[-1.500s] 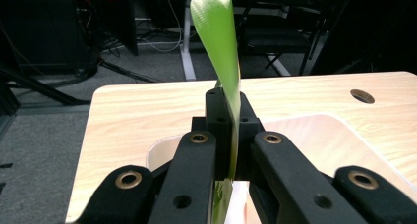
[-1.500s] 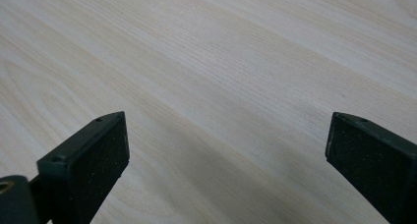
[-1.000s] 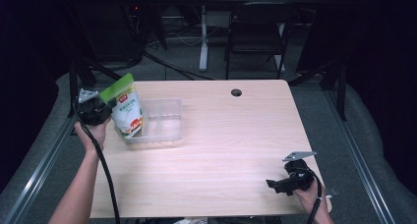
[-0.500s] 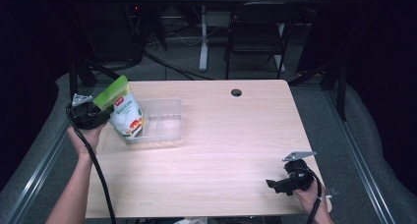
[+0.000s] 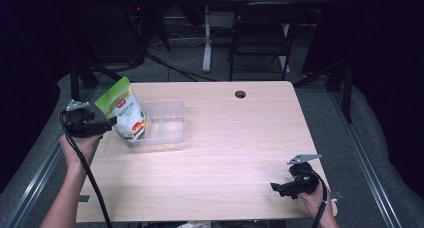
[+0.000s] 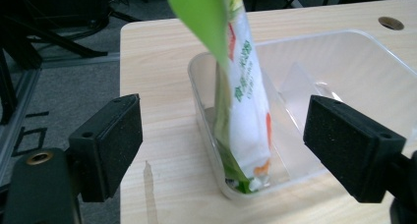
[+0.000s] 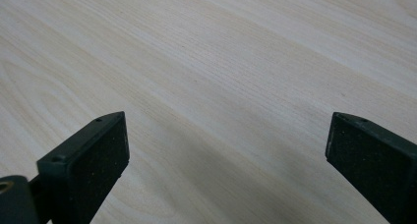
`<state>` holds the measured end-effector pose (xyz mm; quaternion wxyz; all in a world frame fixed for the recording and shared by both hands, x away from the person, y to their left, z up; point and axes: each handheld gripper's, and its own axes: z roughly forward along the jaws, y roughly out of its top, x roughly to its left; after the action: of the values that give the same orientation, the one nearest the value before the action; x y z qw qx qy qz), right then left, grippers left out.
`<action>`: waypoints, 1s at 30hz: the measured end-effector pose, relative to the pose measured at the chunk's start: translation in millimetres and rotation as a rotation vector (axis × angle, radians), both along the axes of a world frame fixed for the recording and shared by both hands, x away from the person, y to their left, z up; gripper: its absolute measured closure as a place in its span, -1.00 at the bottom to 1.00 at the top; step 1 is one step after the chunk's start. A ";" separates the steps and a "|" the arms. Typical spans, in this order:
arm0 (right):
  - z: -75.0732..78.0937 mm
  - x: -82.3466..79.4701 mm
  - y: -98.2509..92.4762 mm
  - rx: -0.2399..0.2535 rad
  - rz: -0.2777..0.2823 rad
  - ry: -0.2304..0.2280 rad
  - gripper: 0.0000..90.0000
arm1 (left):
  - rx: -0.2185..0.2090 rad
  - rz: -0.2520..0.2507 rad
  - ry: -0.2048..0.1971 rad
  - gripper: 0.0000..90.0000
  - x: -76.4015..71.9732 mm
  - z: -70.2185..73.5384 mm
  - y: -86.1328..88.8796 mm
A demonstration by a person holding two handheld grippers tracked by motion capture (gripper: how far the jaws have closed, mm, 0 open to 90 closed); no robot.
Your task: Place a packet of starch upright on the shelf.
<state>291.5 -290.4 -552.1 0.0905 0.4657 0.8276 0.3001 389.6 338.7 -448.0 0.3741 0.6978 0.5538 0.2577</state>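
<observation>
A green and white snack pouch (image 5: 125,113) stands upright at the left end of a clear plastic tub (image 5: 167,124) on the table. In the left gripper view the pouch (image 6: 243,106) leans inside the tub (image 6: 344,62), beyond the jaws. My left gripper (image 5: 107,124) sits just left of the tub, open, its jaws wide apart and holding nothing (image 6: 221,150). My right gripper (image 5: 276,188) rests near the table's front right corner, open over bare wood (image 7: 223,155).
The light wooden table (image 5: 235,153) has a cable hole (image 5: 240,94) near its back edge. Behind the table stand a chair (image 5: 260,43) and a desk leg, with cables on the floor. A metal rail (image 5: 30,188) runs along the left side.
My left gripper has drawn back to the left, away from the pouch, which now stands free in the tub. The right gripper has not moved.
</observation>
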 end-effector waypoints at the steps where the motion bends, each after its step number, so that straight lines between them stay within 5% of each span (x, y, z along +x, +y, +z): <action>1: -0.2 0.1 0.0 0.000 0.001 -0.002 -0.95 | 0.007 -0.010 0.004 -0.68 -2.8 2.1 -0.6; 20: 0.1 -0.7 0.3 -0.004 -0.006 -0.004 -0.95 | 0.097 -0.128 0.021 -0.78 -64.3 19.7 -25.8; 30: 0.7 -1.5 0.3 -0.005 -0.008 -0.005 -0.95 | 0.097 -0.168 0.071 -0.84 -79.7 1.7 -41.6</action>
<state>290.1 -290.1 -551.4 0.0950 0.4682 0.8262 0.2986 309.9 297.0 -446.3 0.3404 0.7679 0.4930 0.2268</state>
